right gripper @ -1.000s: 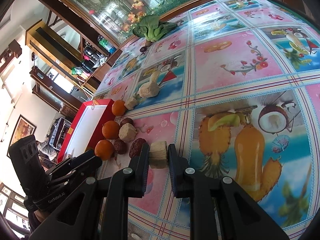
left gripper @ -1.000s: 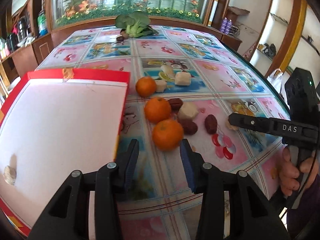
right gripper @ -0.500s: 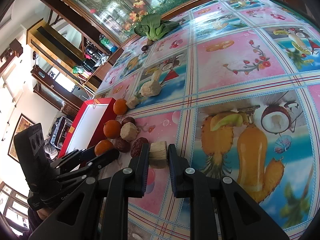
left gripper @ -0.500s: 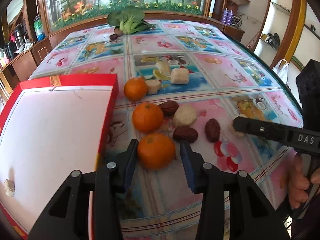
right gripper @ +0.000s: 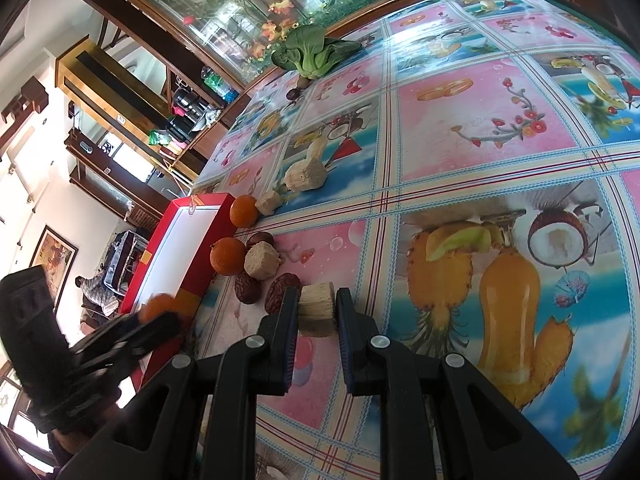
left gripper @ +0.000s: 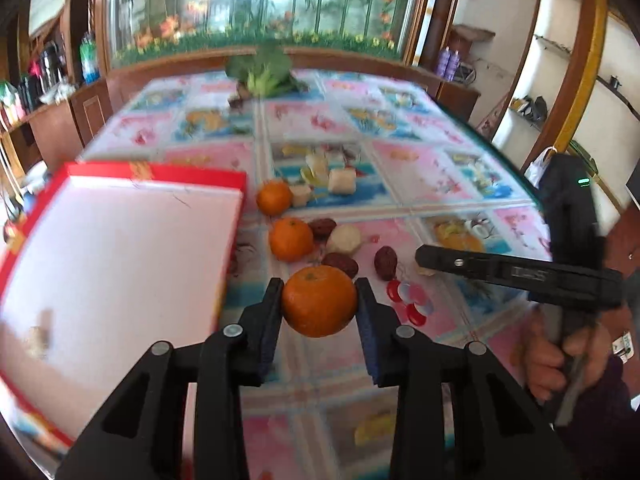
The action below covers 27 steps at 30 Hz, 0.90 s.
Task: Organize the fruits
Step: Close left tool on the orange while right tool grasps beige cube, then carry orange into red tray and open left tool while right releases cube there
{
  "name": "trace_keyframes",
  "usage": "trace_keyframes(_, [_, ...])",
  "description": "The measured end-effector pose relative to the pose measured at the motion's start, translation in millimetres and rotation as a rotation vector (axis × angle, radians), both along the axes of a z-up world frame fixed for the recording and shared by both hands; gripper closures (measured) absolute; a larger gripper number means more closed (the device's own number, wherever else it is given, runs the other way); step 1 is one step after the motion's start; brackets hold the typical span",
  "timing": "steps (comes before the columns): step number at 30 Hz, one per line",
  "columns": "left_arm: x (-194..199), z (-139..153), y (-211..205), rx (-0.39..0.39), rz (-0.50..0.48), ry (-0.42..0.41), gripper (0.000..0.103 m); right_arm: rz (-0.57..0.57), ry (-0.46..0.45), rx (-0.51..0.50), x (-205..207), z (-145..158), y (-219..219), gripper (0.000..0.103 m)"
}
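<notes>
1 round orange mandarin (left gripper: 319,301) sat pinched in the left gripper (left gripper: 318,300); the red-rimmed white tray (left gripper: 120,256) lay to its left, while the right gripper (right gripper: 317,312) clamped a pale fibrous chunk (right gripper: 317,314).

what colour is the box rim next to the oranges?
Red rim around a white inside; clearest in the left wrist view.

Bok choy (right gripper: 310,54) at table's (right gripper: 460,128) far edge; aquarium (left gripper: 256,4) behind.

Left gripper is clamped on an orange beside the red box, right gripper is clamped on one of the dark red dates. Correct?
Not quite. The right gripper is clamped on a pale fibrous cut chunk, not a date, as the right wrist view shows. The left gripper does hold an orange beside the red box.
</notes>
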<state>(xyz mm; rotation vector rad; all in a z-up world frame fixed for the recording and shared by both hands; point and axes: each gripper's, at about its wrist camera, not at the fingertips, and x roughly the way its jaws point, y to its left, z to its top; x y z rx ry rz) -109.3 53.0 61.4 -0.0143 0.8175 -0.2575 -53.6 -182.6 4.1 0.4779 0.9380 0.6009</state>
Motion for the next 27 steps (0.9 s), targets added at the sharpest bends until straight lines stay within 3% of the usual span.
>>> trace_keyframes(5, [-15.5, 20.8, 44.4, 0.079, 0.078, -0.048, 0.066, 0.001, -0.001, -0.002, -0.1, 0.1, 0.0, 0.087])
trace_keyframes(9, [-11.8, 15.0, 88.5, 0.155, 0.193, -0.032, 0.066, 0.0, -0.001, -0.001, -0.1, 0.1, 0.0, 0.087])
trace_keyframes(12, [-8.9, 4.8, 114.2, 0.156, 0.263, 0.0, 0.066, 0.006, 0.0, -0.001, 0.1, -0.1, 0.4, 0.087])
trace_keyframes(17, [-19.5, 3.4, 124.7, 0.115, 0.279, -0.011, 0.066, 0.016, -0.07, -0.058, -8.9, 12.7, 16.5, 0.087])
trace_keyframes(23, [-26.0, 4.7, 131.9, 0.119, 0.298, -0.029, 0.065, 0.188, -0.214, -0.124, -39.0, 49.0, 100.1, 0.087])
trace_keyframes(27, [-31.8, 5.7, 157.4, 0.103, 0.342, -0.032, 0.065, 0.326, -0.241, -0.118, -56.3, 62.5, 162.1, 0.087])
